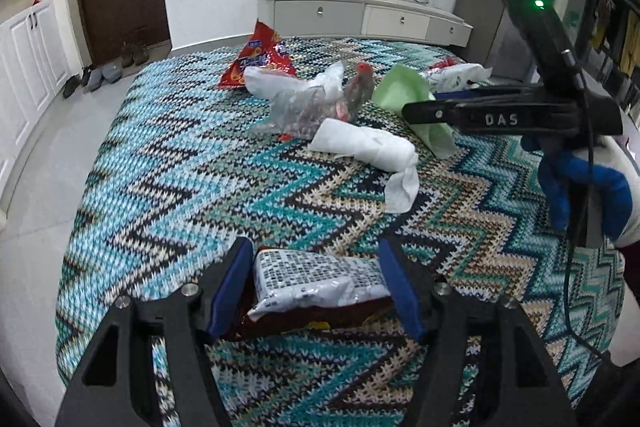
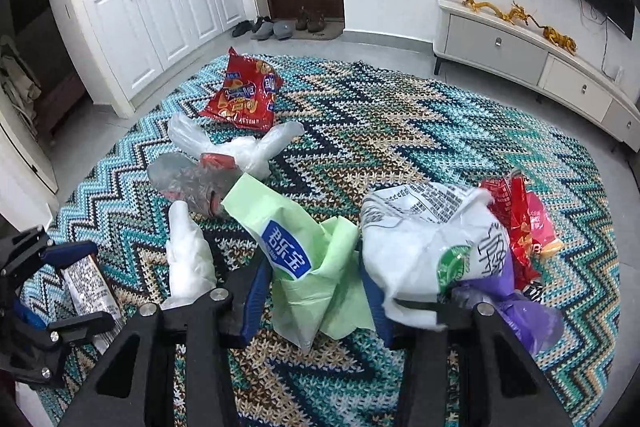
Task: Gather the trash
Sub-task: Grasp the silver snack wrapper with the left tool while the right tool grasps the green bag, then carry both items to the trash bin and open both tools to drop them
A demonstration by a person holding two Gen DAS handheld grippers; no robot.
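Observation:
A silver printed snack wrapper (image 1: 312, 279) (image 2: 90, 281) lies near the front edge of the zigzag knitted cloth (image 1: 160, 167). My left gripper (image 1: 315, 259) (image 2: 76, 287) straddles it, blue pads against its two sides. My right gripper (image 2: 314, 275) (image 1: 416, 113) has a pale green plastic bag (image 2: 304, 267) (image 1: 400, 91) bunched between its pads. A blue-gloved hand (image 1: 580, 183) holds that gripper. Loose on the cloth are a red chip bag (image 1: 260, 61) (image 2: 244, 95), crumpled clear bags (image 1: 308, 107) (image 2: 224, 155) and a white tissue wad (image 1: 364, 145) (image 2: 188, 259).
Right of the green bag sit a white printed bag (image 2: 432, 247), a red wrapper (image 2: 516, 219) and purple plastic (image 2: 516, 299). Beyond the cloth are grey floor, a low TV cabinet (image 1: 360, 15), white cupboards (image 2: 160, 11) and shoes (image 2: 276, 25) by the door.

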